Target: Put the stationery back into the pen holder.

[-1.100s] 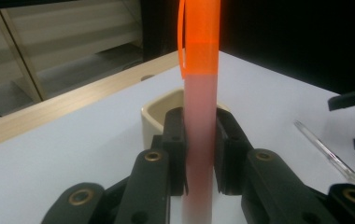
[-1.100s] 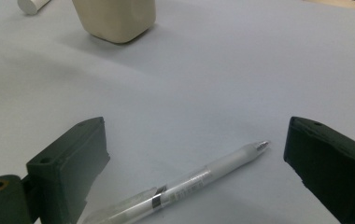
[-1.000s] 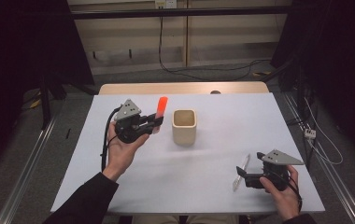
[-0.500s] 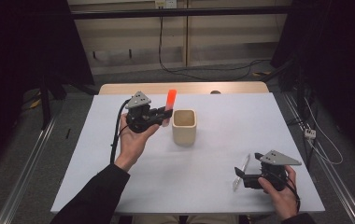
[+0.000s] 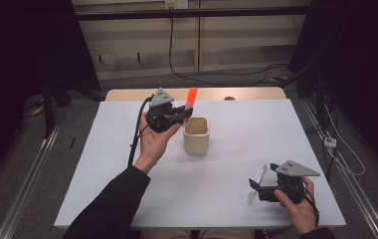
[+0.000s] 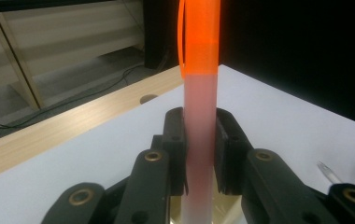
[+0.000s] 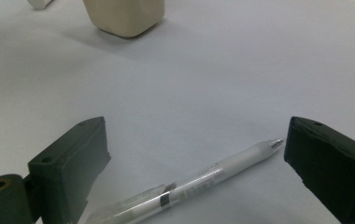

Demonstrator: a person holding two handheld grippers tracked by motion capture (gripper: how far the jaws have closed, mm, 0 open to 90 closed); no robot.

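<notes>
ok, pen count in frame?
2. An orange-capped pen is clamped upright in the left hand-held gripper beside the beige cup. A clear pen lies on the table between the right hand-held gripper's open jaws. The cup's inside isn't visible.

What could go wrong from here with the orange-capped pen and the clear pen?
1. The left gripper pinches the orange-capped translucent pen upright near the rim of the square beige cup; released off-centre, it may strike the rim and fall outside.
2. The right gripper stands open around the clear plastic pen, which lies slanted on the white table; closing may roll it or catch only one end.
</notes>
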